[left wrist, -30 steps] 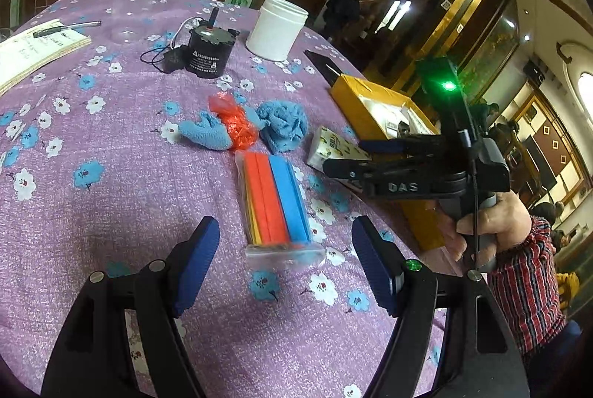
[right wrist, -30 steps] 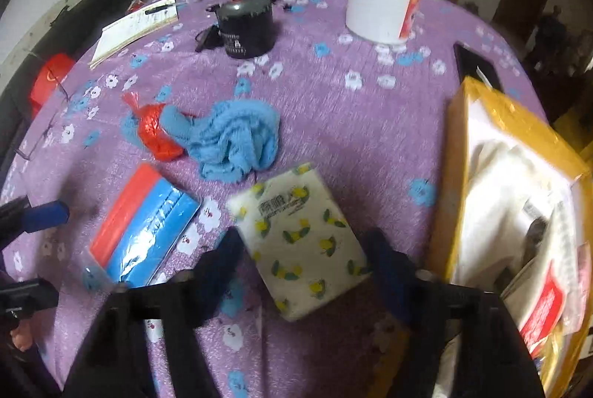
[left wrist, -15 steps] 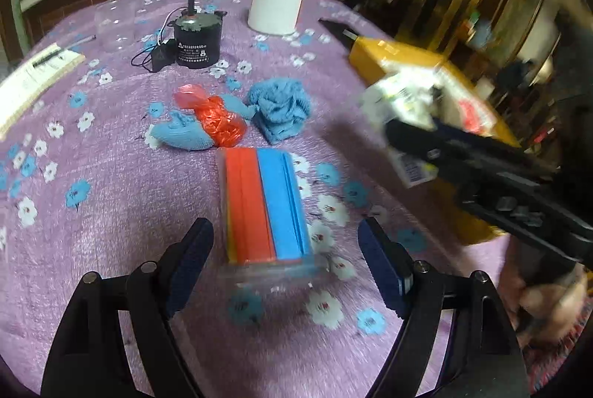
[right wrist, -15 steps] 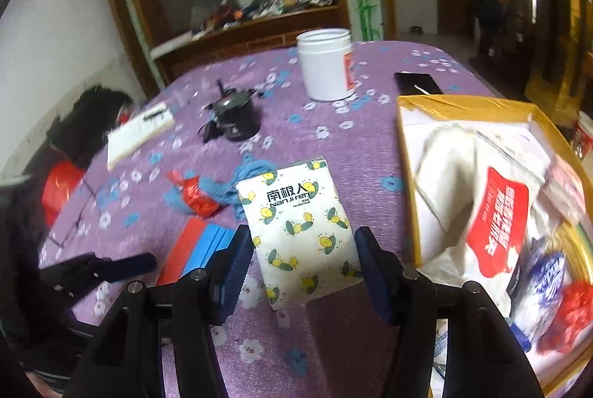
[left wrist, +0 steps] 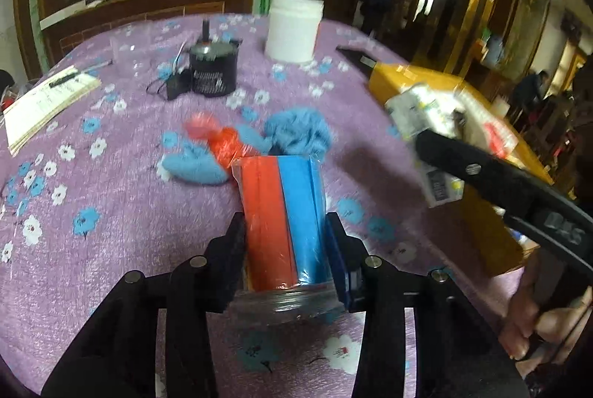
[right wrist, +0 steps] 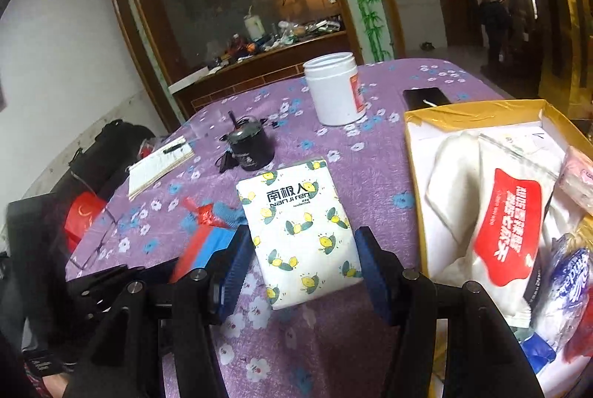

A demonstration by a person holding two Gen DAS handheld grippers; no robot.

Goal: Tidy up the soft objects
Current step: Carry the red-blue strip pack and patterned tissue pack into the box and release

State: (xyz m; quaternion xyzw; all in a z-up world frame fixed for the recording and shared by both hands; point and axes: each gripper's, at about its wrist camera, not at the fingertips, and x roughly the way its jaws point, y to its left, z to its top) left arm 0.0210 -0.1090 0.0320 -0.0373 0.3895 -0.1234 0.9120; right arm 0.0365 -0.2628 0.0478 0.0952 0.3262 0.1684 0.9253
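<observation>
My left gripper (left wrist: 287, 249) is shut on a plastic-wrapped pack of red and blue sponge cloths (left wrist: 281, 209), held by its near end above the purple flowered tablecloth (left wrist: 111, 212). My right gripper (right wrist: 302, 264) is shut on a lemon-print tissue pack (right wrist: 300, 231) and holds it in the air beside the yellow box (right wrist: 411, 153). In the left wrist view that tissue pack (left wrist: 418, 109) hangs over the yellow box's (left wrist: 393, 79) near side. A crumpled blue towel (left wrist: 300, 131) and a blue cloth with a red plastic bag (left wrist: 222, 142) lie beyond the sponge pack.
The yellow box holds white bags, one with a red label (right wrist: 507, 224). A white jar (left wrist: 292, 31), a black round device with a cord (left wrist: 213, 72), a notebook with a pen (left wrist: 44, 101) and a black phone (left wrist: 352, 55) sit farther back. A person's hand (left wrist: 545, 320) holds the right gripper.
The left gripper moved forward and shut on the sponge pack. The right gripper shut on the tissue pack, lifted it off the table and carried it toward the yellow box.
</observation>
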